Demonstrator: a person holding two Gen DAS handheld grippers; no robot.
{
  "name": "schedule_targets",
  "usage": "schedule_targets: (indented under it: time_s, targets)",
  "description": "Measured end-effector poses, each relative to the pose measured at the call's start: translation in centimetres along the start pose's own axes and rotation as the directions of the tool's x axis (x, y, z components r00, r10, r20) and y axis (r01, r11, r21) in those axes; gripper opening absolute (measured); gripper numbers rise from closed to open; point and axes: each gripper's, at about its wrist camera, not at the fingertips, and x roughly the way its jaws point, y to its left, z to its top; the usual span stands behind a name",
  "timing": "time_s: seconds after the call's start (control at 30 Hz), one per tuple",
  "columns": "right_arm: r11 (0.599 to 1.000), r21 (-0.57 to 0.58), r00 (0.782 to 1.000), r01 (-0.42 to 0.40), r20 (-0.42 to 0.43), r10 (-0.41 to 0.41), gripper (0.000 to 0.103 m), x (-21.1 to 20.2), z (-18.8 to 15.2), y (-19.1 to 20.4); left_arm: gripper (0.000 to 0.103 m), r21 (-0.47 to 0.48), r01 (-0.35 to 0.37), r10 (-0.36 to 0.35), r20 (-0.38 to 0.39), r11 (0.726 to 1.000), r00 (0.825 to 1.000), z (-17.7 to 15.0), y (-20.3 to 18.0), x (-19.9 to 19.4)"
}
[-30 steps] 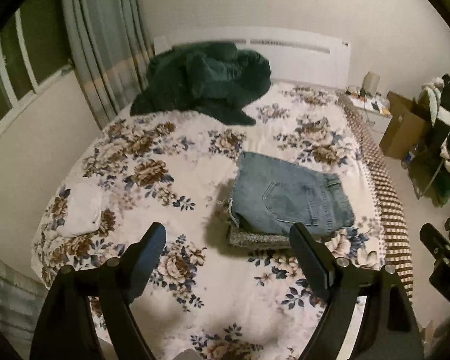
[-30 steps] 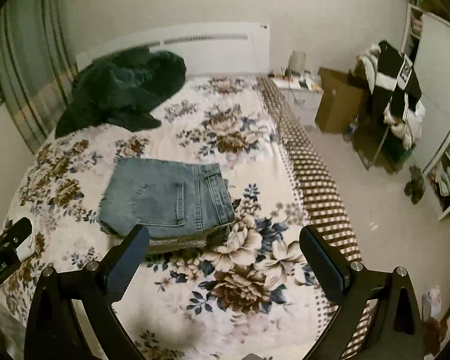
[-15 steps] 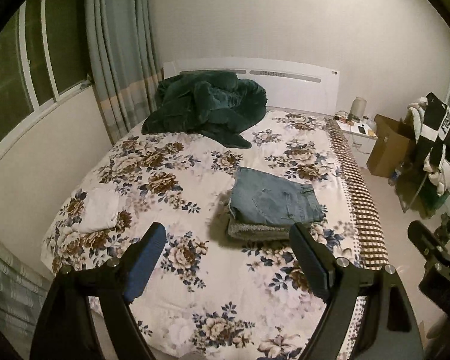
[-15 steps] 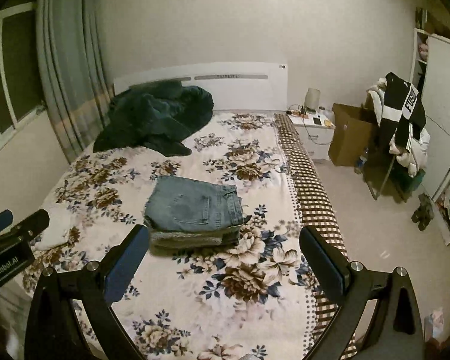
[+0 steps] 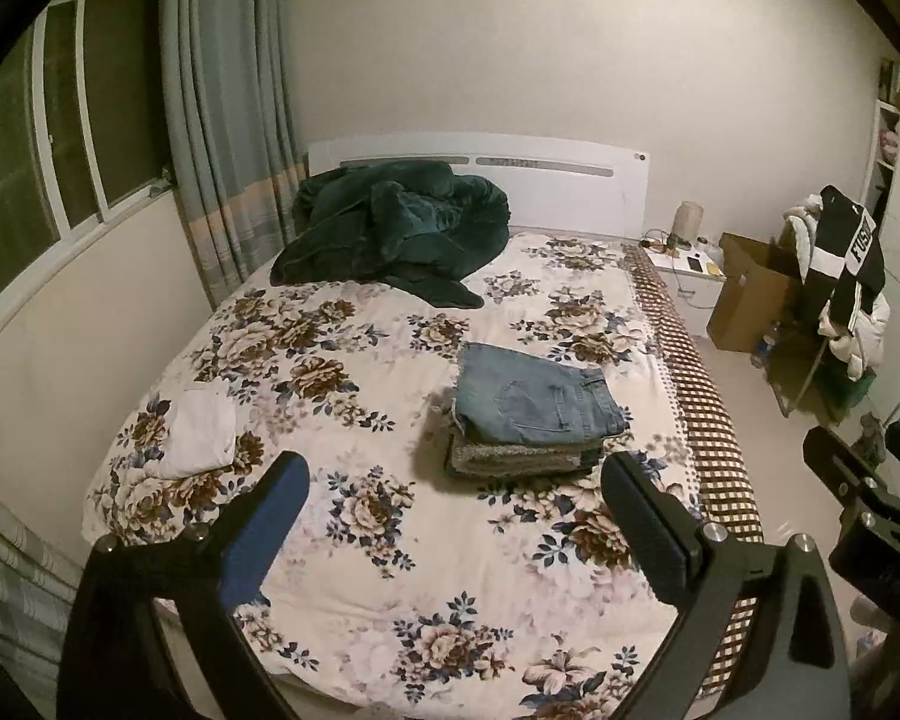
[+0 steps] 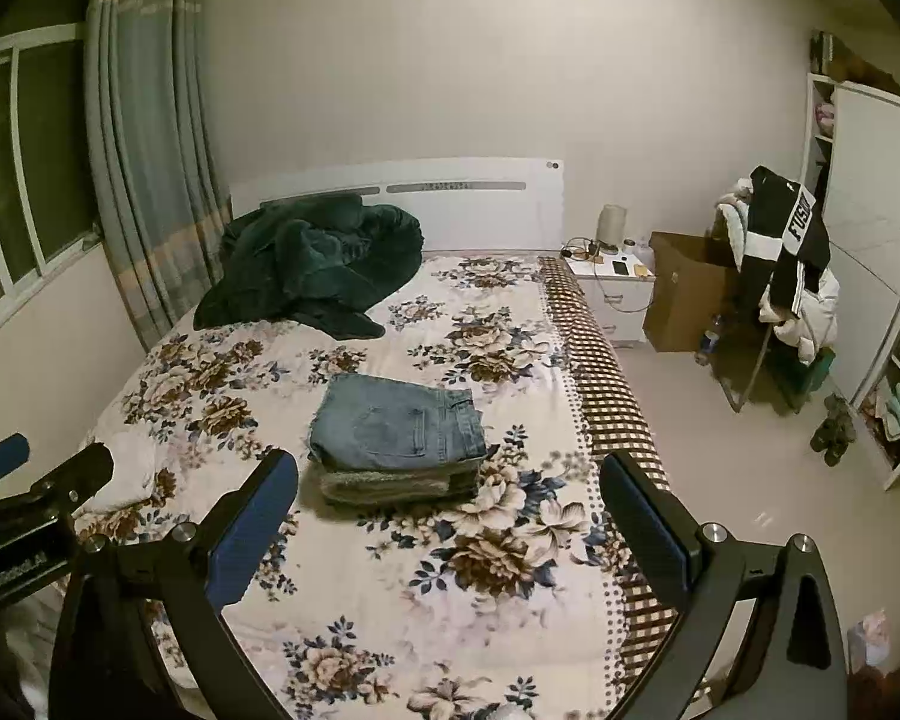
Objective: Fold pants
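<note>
So the faded blue denim pants [image 5: 534,399] are already folded into a neat rectangle, sitting on top of a small stack of other folded clothes [image 5: 522,457] toward the right side of the floral-print bedspread [image 5: 342,516]; looks done to me, which is probably why both tools hang back over the foot of the bed; left gripper [image 5: 456,531] has its jaws spread wide with nothing in them; right gripper [image 6: 450,525] same deal, wide and empty; stack sits near the checkered bed edge [image 6: 606,384], so not much margin there; loads of open bedspread to its left, before the white cloth [image 5: 201,432]; crumpled dark green blanket [image 5: 390,228] stays well apart by the headboard.
</note>
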Motion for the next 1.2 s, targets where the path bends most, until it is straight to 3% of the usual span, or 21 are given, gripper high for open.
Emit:
schedule_targets:
  time_s: [1.2]
  targets:
    - [1.000, -0.009, 1.000, -0.009, -0.022, 0.009, 0.103, -0.4, -0.7, 0.4, 0.100, -0.009, -0.004, 0.004, 0.006, 1.000, 1.000, -0.2, 0.6, -2.0]
